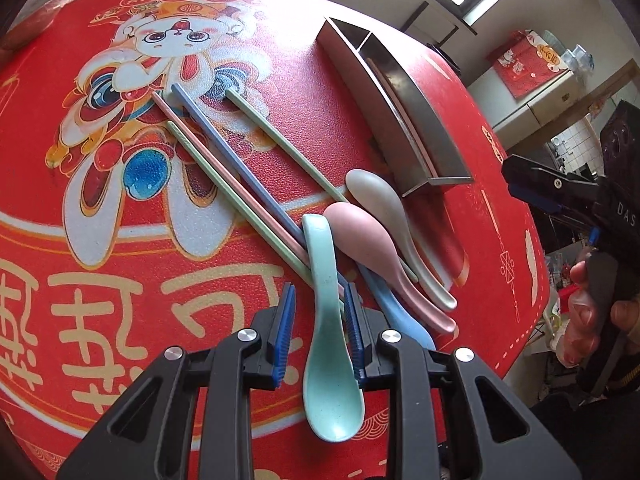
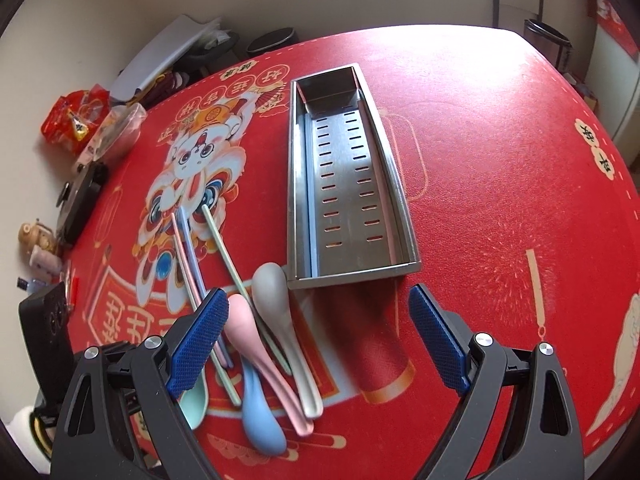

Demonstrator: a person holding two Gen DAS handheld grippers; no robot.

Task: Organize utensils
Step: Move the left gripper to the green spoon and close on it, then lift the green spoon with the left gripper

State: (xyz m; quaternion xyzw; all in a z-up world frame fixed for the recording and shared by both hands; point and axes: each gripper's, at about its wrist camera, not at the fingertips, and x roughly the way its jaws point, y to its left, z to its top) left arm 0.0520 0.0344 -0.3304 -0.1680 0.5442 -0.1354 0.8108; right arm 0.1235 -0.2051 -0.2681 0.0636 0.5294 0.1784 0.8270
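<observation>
Mint spoon [image 1: 330,344] between left tool [image 1: 320,336] pads, ungripped; right tool [image 2: 316,344] wide above spoons.

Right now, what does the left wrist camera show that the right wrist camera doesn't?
Only the left wrist view shows the mint spoon whole, lying between the open left gripper, and the hand holding the other tool. Only the right wrist view shows the metal tray's slotted floor and the open right gripper. Both show the pink spoon, grey spoon and chopsticks.
</observation>
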